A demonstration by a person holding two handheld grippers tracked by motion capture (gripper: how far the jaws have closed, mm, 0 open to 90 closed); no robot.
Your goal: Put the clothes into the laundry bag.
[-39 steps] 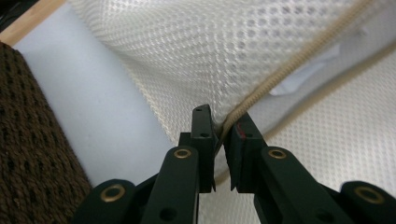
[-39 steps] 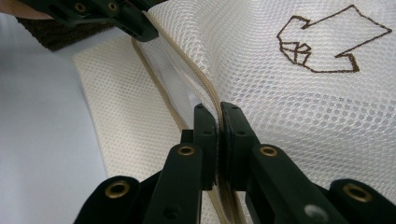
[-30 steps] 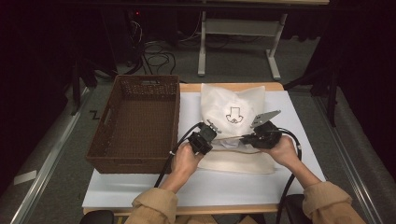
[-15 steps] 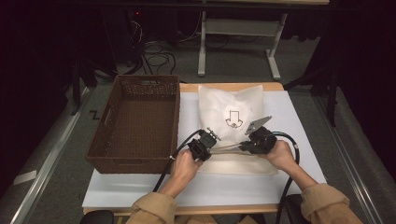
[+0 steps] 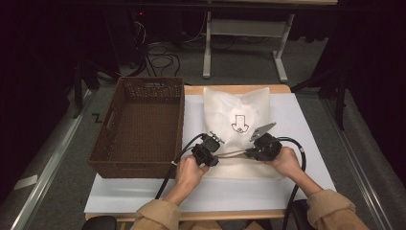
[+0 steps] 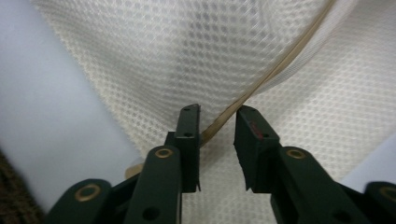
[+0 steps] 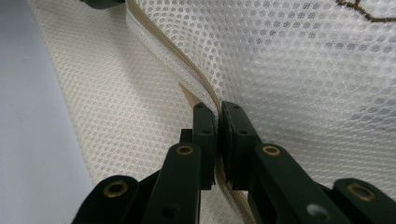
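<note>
A white mesh bag (image 5: 237, 108) with a dark arrow mark lies flat on the white table top (image 5: 306, 124). Its tan zipper edge (image 5: 233, 153) is stretched between my two grippers at the near end. My left gripper (image 5: 220, 153) (image 6: 218, 116) has just been opening. Its jaws now stand apart, with the tan edge (image 6: 261, 79) running loosely through the gap, close to the left pad. My right gripper (image 5: 247, 152) (image 7: 218, 114) is shut on the same edge (image 7: 187, 77), with mesh spread beneath and beyond it.
A brown wicker basket (image 5: 148, 82) with nothing in it stands left of the bag, near my left hand. Cables trail from both grippers toward the near table edge. Beyond the table are a white desk frame (image 5: 208, 48) and floor cables.
Both hands have slid a little toward the near edge, drawing the bag's edge with them. The bag now lies flatter and more stretched than a second ago.
</note>
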